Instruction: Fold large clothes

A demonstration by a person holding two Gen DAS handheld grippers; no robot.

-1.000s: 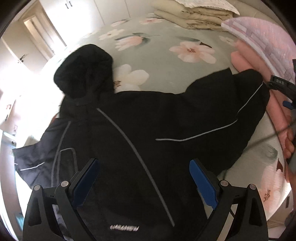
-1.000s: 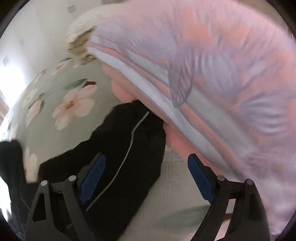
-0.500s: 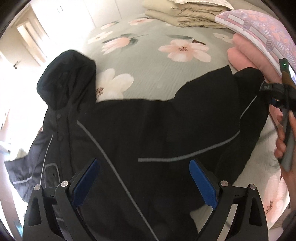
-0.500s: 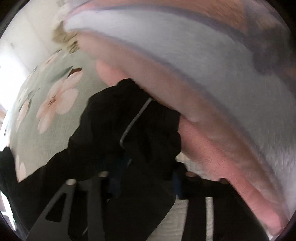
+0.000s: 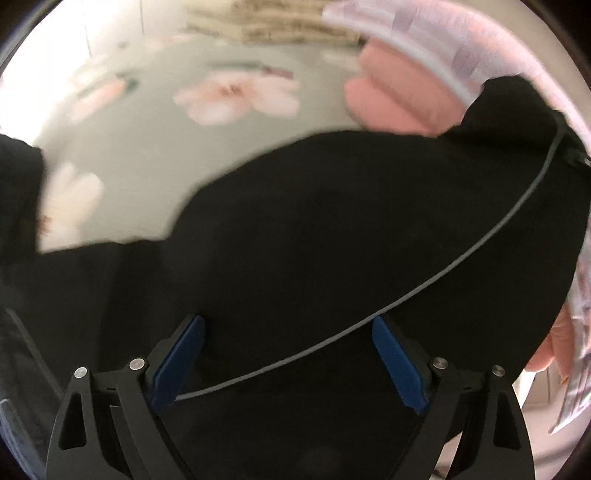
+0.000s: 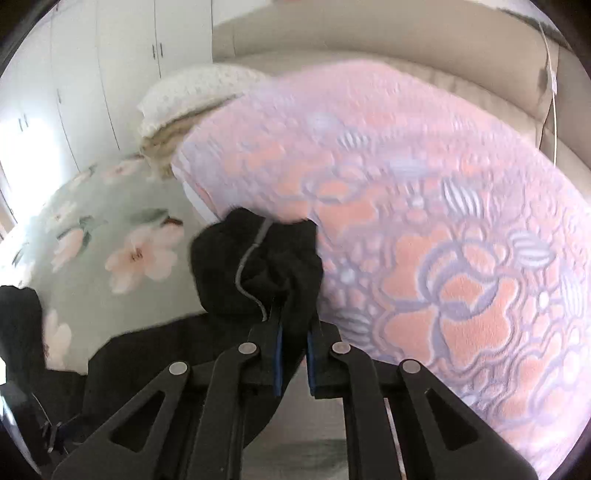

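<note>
A large black jacket point(image 5: 332, 229) with thin grey piping lies on a green floral bedspread point(image 5: 155, 122). My left gripper point(image 5: 288, 354) is open and hovers just over the jacket's sleeve, gripping nothing. My right gripper point(image 6: 293, 332) is shut on the sleeve cuff point(image 6: 258, 258) and holds it lifted above the bed, the sleeve hanging down to the left. The rest of the jacket point(image 6: 122, 365) shows at the lower left of the right wrist view.
A pink and lilac patterned blanket point(image 6: 424, 240) is piled right beside the cuff, over a pink folded cover point(image 5: 399, 99). Folded beige bedding point(image 5: 273, 26) lies at the far side. White wardrobe doors point(image 6: 110, 66) stand behind the bed.
My right gripper closed on the sleeve cuff and lifted it off the bed. My left gripper moved right along the jacket toward the sleeve, staying open.
</note>
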